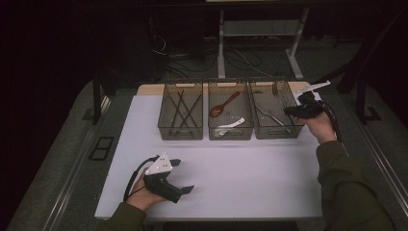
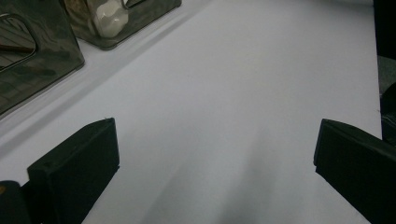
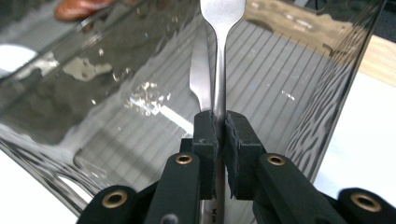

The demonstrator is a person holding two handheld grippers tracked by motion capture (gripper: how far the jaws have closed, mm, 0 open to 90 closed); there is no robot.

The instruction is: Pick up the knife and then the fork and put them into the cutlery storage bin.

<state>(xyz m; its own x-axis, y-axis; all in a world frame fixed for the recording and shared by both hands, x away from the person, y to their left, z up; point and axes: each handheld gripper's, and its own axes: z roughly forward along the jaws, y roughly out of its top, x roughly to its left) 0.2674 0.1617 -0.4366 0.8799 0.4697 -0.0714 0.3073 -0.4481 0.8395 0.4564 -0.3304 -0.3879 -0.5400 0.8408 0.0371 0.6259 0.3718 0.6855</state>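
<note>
My right gripper [image 3: 219, 126] is shut on the thin neck of a silver metal utensil [image 3: 219, 56], whose flat broad end points away from me. It hangs over the right-hand clear bin [image 1: 274, 134] at the bin's right wall, where the right gripper [image 1: 290, 111] is held in a hand. More metal cutlery [image 1: 267, 116] lies in that bin. My left gripper [image 1: 183, 175] rests low over the white table [image 1: 240, 173] near its front left. The left gripper [image 2: 215, 172] stands open, with only bare tabletop between its jaws.
Three clear bins stand in a row at the back. The left bin [image 1: 180, 132] holds dark chopsticks [image 1: 182, 108]. The middle bin [image 1: 230, 134] holds a wooden spoon [image 1: 222, 107] and a white spoon [image 1: 233, 123]. Table legs and cables lie beyond the table.
</note>
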